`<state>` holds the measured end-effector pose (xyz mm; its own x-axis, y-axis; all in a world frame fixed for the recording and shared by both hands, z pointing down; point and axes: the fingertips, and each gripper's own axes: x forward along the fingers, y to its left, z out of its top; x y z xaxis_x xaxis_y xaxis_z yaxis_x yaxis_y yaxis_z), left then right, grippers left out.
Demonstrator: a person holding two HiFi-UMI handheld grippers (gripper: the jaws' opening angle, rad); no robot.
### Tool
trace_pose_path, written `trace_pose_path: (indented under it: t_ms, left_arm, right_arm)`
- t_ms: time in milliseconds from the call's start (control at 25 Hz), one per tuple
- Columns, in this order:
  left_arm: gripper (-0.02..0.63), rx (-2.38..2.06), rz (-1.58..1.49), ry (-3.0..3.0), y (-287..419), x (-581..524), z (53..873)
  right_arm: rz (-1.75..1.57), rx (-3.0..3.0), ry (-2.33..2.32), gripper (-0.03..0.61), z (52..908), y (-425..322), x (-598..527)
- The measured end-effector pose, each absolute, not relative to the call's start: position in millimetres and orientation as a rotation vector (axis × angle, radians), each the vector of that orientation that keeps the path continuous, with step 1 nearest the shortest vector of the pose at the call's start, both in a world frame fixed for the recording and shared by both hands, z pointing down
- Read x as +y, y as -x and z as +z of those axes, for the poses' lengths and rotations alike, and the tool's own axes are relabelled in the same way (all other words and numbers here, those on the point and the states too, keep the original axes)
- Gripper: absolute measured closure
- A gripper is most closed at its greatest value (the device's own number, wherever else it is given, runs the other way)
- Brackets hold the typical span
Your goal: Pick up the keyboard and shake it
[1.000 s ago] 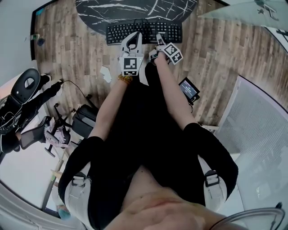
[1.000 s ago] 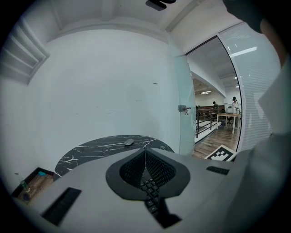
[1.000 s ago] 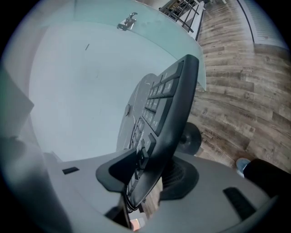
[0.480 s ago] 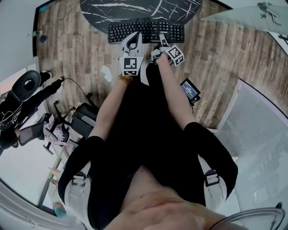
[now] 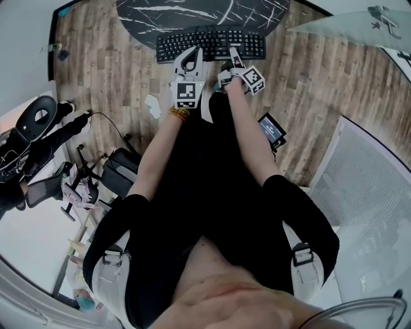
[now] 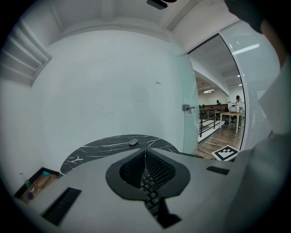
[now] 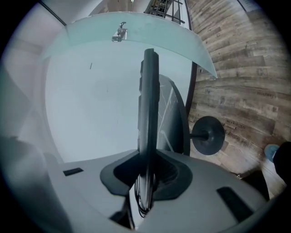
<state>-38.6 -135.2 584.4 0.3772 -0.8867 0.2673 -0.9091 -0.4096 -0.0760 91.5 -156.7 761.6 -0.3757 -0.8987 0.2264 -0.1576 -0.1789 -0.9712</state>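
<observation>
Holding the keyboard [image 5: 212, 45] at the near edge of the table [image 5: 148, 19], the right gripper [image 5: 232, 56] has just been closing onto its rim. Only the left gripper view shows keys, apparently pinched in the narrow jaws of the left gripper [image 5: 189, 56].

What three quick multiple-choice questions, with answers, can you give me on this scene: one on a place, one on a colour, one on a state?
1. Where does the mouse lie?
A. on the dark marble table
B. on a chair seat
C. on a shelf

2. What colour is the keyboard?
A. white
B. black
C. red

3. How is the left gripper?
A. open and empty
B. shut on the mouse
C. shut on the keyboard

Answers:
1 A, the left gripper view shows it on the tabletop.
2 B, keys and frame are black in the head view.
3 C, its jaws meet on the rows of keys.
</observation>
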Motion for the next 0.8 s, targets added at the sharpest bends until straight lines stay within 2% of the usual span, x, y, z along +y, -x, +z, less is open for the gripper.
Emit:
trace_pose_path:
  t_ms: [800]
  left_arm:
    - [0.6, -1.728, 0.367, -2.516, 52.9, -142.3, 573.8]
  right_arm:
    - [-1.542, 1.639, 1.078, 0.502, 702.1, -84.3, -183.0]
